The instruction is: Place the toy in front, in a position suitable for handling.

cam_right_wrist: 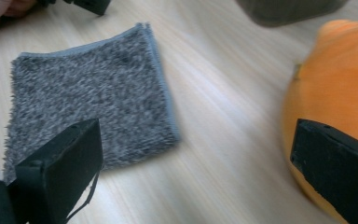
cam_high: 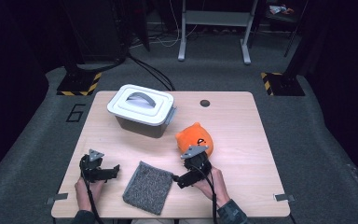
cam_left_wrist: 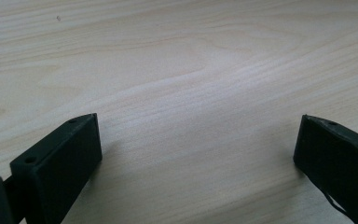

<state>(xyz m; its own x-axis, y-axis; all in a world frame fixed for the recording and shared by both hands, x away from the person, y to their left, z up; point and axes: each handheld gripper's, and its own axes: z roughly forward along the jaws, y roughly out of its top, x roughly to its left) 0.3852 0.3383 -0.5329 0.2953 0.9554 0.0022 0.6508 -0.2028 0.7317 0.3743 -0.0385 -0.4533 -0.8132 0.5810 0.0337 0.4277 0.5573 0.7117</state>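
Black jaws wide, nothing between.

On the surface (cam_high: pixel 242 140), the lidded box (cam_high: pixel 142 109) sits toward the far left. The plush toy (cam_high: pixel 194 137) lies right of it and nearer the person. The cloth (cam_high: pixel 148 186) lies flat at the near edge, between the left gripper (cam_high: pixel 114 171) and the right gripper (cam_high: pixel 179 179), which sits just before the toy.

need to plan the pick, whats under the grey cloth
The cloth lies flat on the bare wooden table, with wood showing all round its edges. Anything beneath it is covered and cannot be seen.
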